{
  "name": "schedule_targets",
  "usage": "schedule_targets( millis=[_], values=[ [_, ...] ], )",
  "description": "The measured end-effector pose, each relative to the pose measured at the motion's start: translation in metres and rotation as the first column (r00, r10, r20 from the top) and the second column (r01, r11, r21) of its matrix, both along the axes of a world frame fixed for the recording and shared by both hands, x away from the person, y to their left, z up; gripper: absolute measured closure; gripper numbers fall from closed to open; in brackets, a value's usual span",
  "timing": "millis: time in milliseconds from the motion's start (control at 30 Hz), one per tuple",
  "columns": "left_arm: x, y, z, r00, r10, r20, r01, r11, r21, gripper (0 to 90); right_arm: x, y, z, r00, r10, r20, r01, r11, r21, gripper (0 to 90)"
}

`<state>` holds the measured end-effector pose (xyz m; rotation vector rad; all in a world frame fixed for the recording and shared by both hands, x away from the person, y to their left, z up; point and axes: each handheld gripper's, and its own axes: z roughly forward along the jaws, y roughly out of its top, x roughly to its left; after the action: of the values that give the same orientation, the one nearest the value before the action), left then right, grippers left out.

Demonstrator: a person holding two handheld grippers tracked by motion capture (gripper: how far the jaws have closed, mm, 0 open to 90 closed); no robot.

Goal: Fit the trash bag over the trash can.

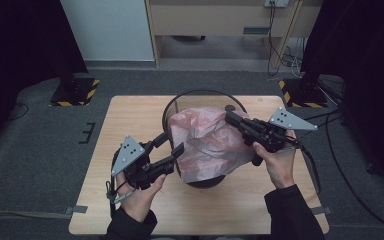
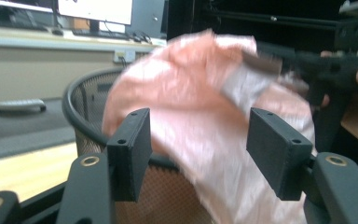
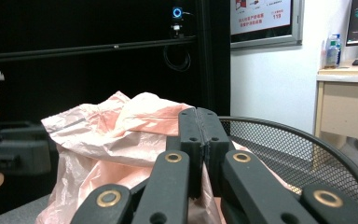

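A black wire-mesh waste basket point(image 1: 200, 92) stands in the middle of a wooden table point(image 1: 130, 115), with a thin pink plastic bag point(image 1: 205, 140) bunched over its mouth and spilling down its near side. My left gripper point(image 1: 172, 142) is open at the basket's left wall. In the left gripper view the left gripper point(image 2: 200, 149) has the bag point(image 2: 191, 93) and the basket rim point(image 2: 79, 98) between its pads, which do not press on them. My right gripper point(image 1: 228, 114) is at the bag's upper right edge. Its jaws point(image 3: 198, 121) are pressed together on the film of the bag point(image 3: 121, 126), with the basket rim point(image 3: 307, 140) behind.
Two stands with yellow-and-black striped bases point(image 1: 75, 90) point(image 1: 300, 92) sit on the grey floor beyond the table's far corners. Cables point(image 1: 340, 165) trail across the floor on the right. A wooden cabinet point(image 1: 220, 20) stands at the back. Bare tabletop lies left of the basket and in front of it.
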<state>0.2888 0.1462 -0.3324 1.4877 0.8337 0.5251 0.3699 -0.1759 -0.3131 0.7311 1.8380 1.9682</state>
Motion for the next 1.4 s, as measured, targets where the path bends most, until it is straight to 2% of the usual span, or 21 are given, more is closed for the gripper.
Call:
schedule_targets(
  millis=[167, 300, 400, 467, 633, 800, 900, 967, 1033, 1167, 1233, 1300, 1367, 1400],
  values=[
    [-0.001, -0.004, -0.015, 0.998, -0.049, -0.041, 0.049, 0.9988, -0.003, 38.9, 0.0, -0.001, 0.001, 1.0, -0.003, 0.006, 0.003, 1.0, -0.004, 89.9],
    [-0.004, -0.005, -0.02, 0.9976, -0.057, -0.038, 0.057, 0.9984, -0.004, 38.1, 0.0, 0.0, 0.0, 1.0, -0.006, 0.005, 0.006, 1.0, -0.003, 89.9],
    [-0.006, -0.006, -0.023, 0.9968, -0.062, -0.05, 0.061, 0.9981, -0.007, 43.5, 0.001, 0.002, 0.0, 0.9999, -0.005, 0.011, 0.005, 1.0, -0.004, 89.9],
    [-0.008, -0.006, -0.025, 0.9954, -0.07, -0.066, 0.069, 0.9975, -0.011, 48.4, 0.0, 0.003, 0.0, 0.9999, -0.004, 0.009, 0.004, 1.0, 0.0, 89.9],
    [-0.01, -0.011, -0.029, 0.9895, -0.098, -0.107, 0.098, 0.9952, -0.004, 67.6, 0.0, 0.004, 0.0, 0.9999, -0.003, 0.012, 0.003, 1.0, -0.003, 89.9],
    [-0.007, -0.009, -0.029, 0.9824, -0.139, -0.125, 0.135, 0.9902, -0.036, 87.5, 0.001, 0.004, 0.0, 0.9999, -0.006, 0.012, 0.006, 1.0, -0.003, 89.9],
    [-0.006, -0.007, -0.029, 0.9805, -0.149, -0.128, 0.146, 0.9886, -0.039, 90.0, 0.002, 0.005, 0.0, 0.9999, -0.01, 0.012, 0.01, 1.0, 0.0, 89.9],
    [-0.005, -0.006, -0.028, 0.9812, -0.146, -0.126, 0.145, 0.9892, -0.022, 90.0, 0.003, 0.005, 0.0, 0.9999, -0.011, 0.008, 0.011, 1.0, -0.002, 89.9],
    [-0.005, -0.003, -0.025, 0.9856, -0.123, -0.117, 0.124, 0.9923, 0.005, 90.0, 0.004, 0.004, 0.001, 0.9998, -0.018, 0.004, 0.018, 1.0, 0.001, 89.8],
    [0.004, 0.01, -0.017, 0.9924, -0.062, -0.106, 0.067, 0.9967, 0.046, 90.0, 0.008, -0.003, 0.005, 0.9983, -0.057, -0.011, 0.058, 0.998, 0.008, 89.7],
    [0.01, 0.018, -0.012, 0.9937, -0.041, -0.104, 0.046, 0.9978, 0.047, 90.0, 0.012, -0.007, 0.007, 0.9971, -0.073, -0.019, 0.073, 0.997, 0.008, 89.7],
    [0.016, 0.025, -0.006, 0.9957, -0.003, -0.093, 0.01, 0.9968, 0.079, 90.0, 0.015, -0.011, 0.008, 0.9954, -0.09, -0.034, 0.09, 0.996, 0.013, 89.6],
    [0.025, 0.032, -0.004, 0.9948, 0.025, -0.099, -0.019, 0.9977, 0.065, 90.0, 0.019, -0.015, 0.007, 0.9932, -0.11, -0.037, 0.111, 0.994, 0.019, 89.6],
    [0.029, 0.036, -0.003, 0.9944, 0.038, -0.099, -0.03, 0.9968, 0.074, 90.0, 0.021, -0.017, 0.006, 0.9918, -0.122, -0.04, 0.123, 0.992, 0.022, 89.6]
  ],
)
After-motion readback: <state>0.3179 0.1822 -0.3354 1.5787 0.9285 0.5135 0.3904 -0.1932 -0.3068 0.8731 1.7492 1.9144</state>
